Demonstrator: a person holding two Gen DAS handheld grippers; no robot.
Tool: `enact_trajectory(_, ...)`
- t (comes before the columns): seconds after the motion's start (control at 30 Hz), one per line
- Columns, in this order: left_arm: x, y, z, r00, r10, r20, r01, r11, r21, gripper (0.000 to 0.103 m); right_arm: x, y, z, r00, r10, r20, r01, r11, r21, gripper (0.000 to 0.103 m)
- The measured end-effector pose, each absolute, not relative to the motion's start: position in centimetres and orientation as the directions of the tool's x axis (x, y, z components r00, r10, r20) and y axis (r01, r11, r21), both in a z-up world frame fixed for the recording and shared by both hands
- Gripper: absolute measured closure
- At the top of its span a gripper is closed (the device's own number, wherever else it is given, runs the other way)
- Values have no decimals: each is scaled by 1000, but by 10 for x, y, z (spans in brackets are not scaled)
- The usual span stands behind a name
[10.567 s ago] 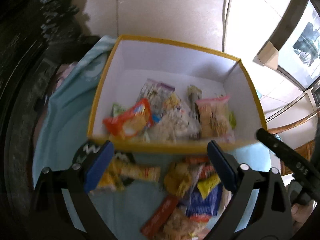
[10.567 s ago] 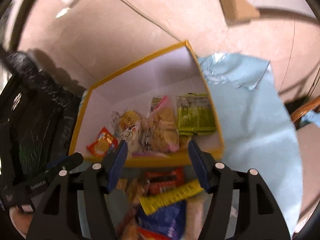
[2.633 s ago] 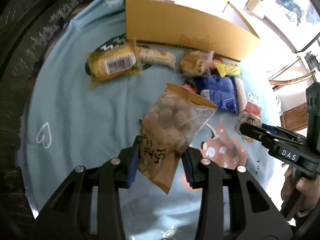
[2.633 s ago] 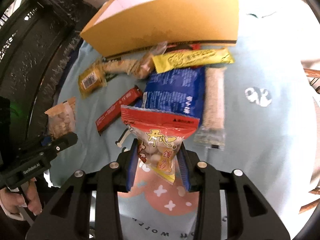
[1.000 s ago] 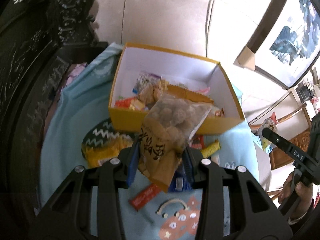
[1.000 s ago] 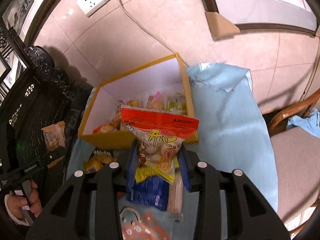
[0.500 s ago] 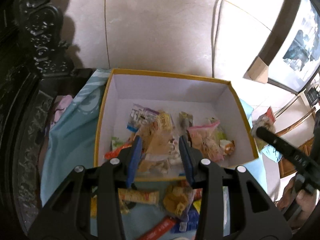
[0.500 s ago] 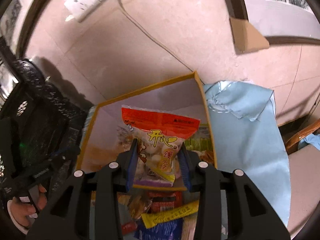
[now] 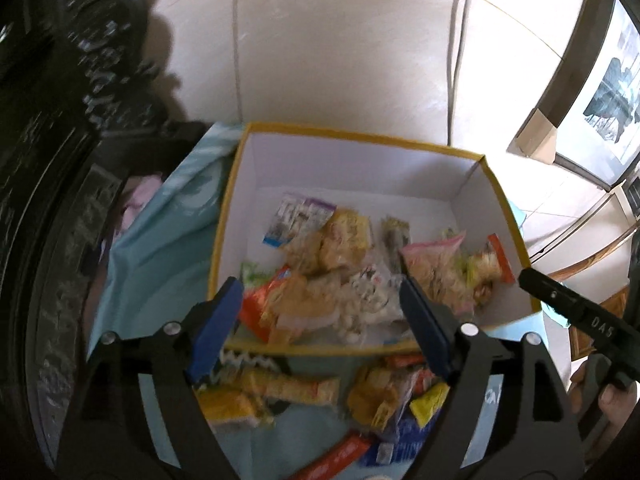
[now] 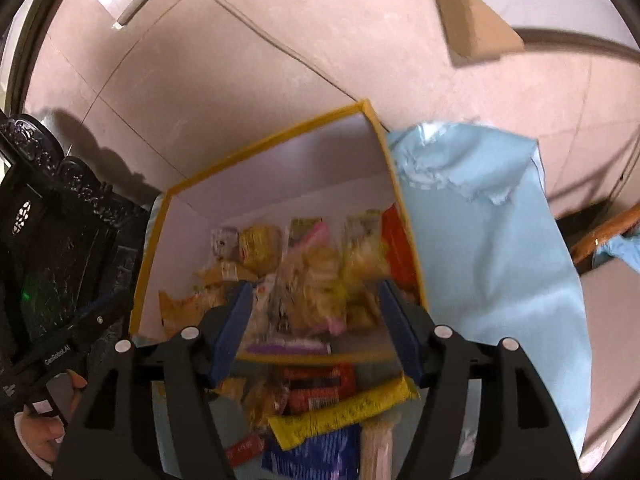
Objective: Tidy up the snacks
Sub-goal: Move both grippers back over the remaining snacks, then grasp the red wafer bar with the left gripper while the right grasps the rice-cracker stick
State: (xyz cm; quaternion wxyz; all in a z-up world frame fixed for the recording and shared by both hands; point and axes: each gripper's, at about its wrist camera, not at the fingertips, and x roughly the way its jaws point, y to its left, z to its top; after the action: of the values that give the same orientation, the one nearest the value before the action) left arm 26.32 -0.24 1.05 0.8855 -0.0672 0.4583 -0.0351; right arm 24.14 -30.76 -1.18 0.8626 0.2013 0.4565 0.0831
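Box: yellow-rimmed carton (image 9: 226, 216) with white inner walls, standing at the far edge of the surface, which is covered by a light blue cloth (image 10: 492, 248).
Contents: blurred heap of snack packets (image 9: 340, 272) on the box floor, among them an orange one and a pink one.
Left hand-held gripper (image 9: 322, 318): poised over the box's near rim, blue-padded jaws opening, nothing pressed between them.
Right hand-held gripper (image 10: 316, 326): also above the near rim, jaws opening, the pads clear of the packets in the box behind them.
Loose snacks (image 9: 320, 400): several packets on the cloth just in front of the box, including a yellow bar (image 10: 340, 414) and a dark blue bag (image 10: 316, 460).
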Motion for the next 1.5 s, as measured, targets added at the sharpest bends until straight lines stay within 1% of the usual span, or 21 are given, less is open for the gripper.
enact_trajectory(0.13,229,7,6,565,-128,-815,-12,987,-163,17,216,-314,-13,569,327,-754,56,900,432,37)
enact_trajectory(0.27,190,5,-10,535,-112,-837,5,992,-130,15,182,-321,-15,571,324,-754,74,895,441,36)
enact_trajectory(0.3,184,5,-16,524,-114,-844,11,992,-127,15,174,-322,-18,569,317,-759,83,896,437,35)
enact_trajectory(0.33,174,3,-27,500,-117,-858,26,992,-120,15,166,-323,-21,561,315,-766,89,896,434,33)
enact_trajectory(0.47,144,-8,-67,419,-90,-904,65,995,-70,15,137,-325,-39,507,317,-801,114,897,427,32)
enact_trajectory(0.6,124,-20,-104,343,-115,-932,103,991,-85,15,115,-326,-52,472,322,-820,126,896,425,32)
enact_trajectory(0.7,122,-24,-122,309,-109,-945,109,991,-78,16,104,-325,-55,473,316,-822,116,903,414,32)
enact_trajectory(0.73,123,-25,-128,296,-112,-948,103,991,-84,17,101,-325,-56,469,319,-823,116,902,415,32)
enact_trajectory(0.83,127,-27,-138,278,-127,-952,103,989,-102,27,97,-327,-61,455,323,-830,122,900,418,32)
enact_trajectory(0.93,133,-30,-154,240,-105,-965,114,990,-79,46,96,-329,-65,437,326,-839,127,901,416,32)
enact_trajectory(0.97,133,-31,-153,255,-97,-962,121,990,-68,51,96,-329,-67,430,326,-842,128,901,414,32)
enact_trajectory(1.0,134,-32,-154,258,-86,-962,128,990,-54,53,97,-328,-69,422,325,-846,125,904,410,32)
enact_trajectory(1.03,134,-33,-154,262,-73,-962,135,990,-38,57,98,-326,-72,413,325,-851,117,908,403,32)
enact_trajectory(1.07,133,-32,-154,268,-59,-962,136,990,-23,67,98,-322,-74,406,323,-855,108,912,395,32)
enact_trajectory(1.13,138,-27,-152,268,-60,-962,121,992,-28,79,99,-311,-82,375,315,-872,72,928,366,32)
enact_trajectory(1.2,138,-21,-151,266,-73,-961,109,993,-45,79,99,-299,-88,349,285,-893,34,948,316,33)
enact_trajectory(1.27,135,-17,-147,286,-38,-958,103,995,-9,79,101,-283,-98,315,212,-925,-16,976,218,33)
enact_trajectory(1.33,135,-11,-140,286,-77,-955,89,995,-54,79,102,-269,-105,303,161,-939,-61,987,150,33)
enact_trajectory(1.43,135,-2,-133,287,-97,-953,68,994,-81,79,104,-255,-112,302,153,-941,-121,985,121,33)
enact_trajectory(1.47,136,0,-133,285,-110,-952,60,993,-97,79,106,-249,-115,293,148,-944,-142,984,111,33)
enact_trajectory(1.5,138,0,-131,284,-118,-951,55,993,-107,79,107,-245,-117,290,136,-947,-152,984,94,36)
